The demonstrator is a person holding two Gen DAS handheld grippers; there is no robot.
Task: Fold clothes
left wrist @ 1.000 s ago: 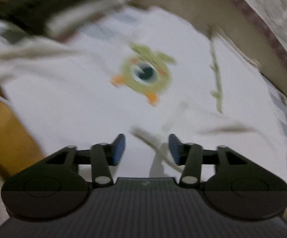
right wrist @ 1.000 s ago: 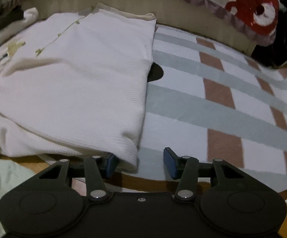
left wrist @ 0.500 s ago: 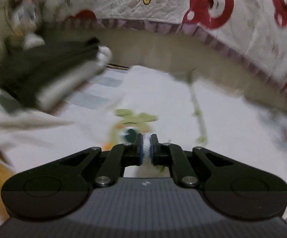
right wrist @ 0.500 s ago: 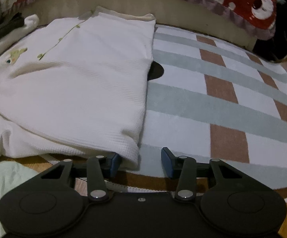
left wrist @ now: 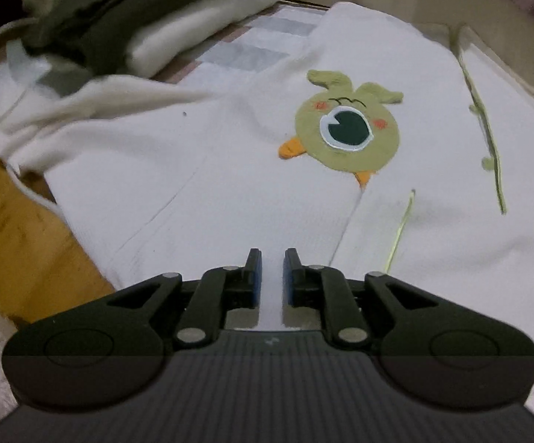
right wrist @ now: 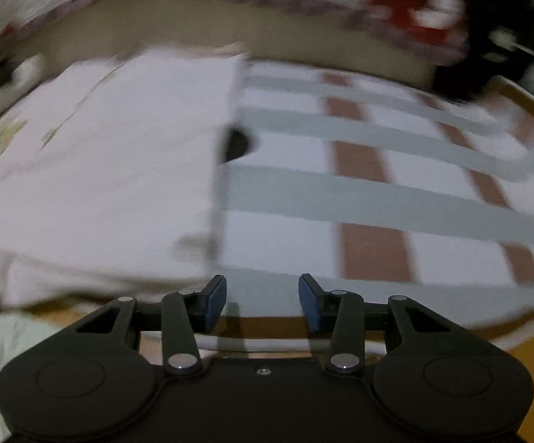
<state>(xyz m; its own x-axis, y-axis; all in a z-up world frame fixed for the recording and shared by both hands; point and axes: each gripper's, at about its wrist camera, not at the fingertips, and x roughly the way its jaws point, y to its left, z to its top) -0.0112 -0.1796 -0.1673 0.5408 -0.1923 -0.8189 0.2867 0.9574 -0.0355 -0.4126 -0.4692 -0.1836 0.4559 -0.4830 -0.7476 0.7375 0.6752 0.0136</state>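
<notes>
A white garment [left wrist: 230, 170] with a green cartoon patch [left wrist: 348, 129] lies spread out on a striped rug [right wrist: 377, 192]. In the left wrist view my left gripper [left wrist: 270, 277] sits over the garment's near edge, its fingers drawn close with a strip of white cloth pinched between the blue pads. The right wrist view is blurred. There the garment [right wrist: 112, 155] fills the left half, and my right gripper [right wrist: 263, 299] stands open just off its near right corner, holding nothing.
A stack of folded dark and white clothes [left wrist: 148, 18] lies at the far left on the rug. Bare wooden floor [left wrist: 12, 243] shows to the left. A bear-print quilt [right wrist: 396, 3] hangs along the back. Pale green cloth [right wrist: 4, 343] lies at the lower left.
My left gripper went from open to shut on the garment's cloth, then dropped back toward its near edge. The right gripper stayed open and is moving, which blurs its view.
</notes>
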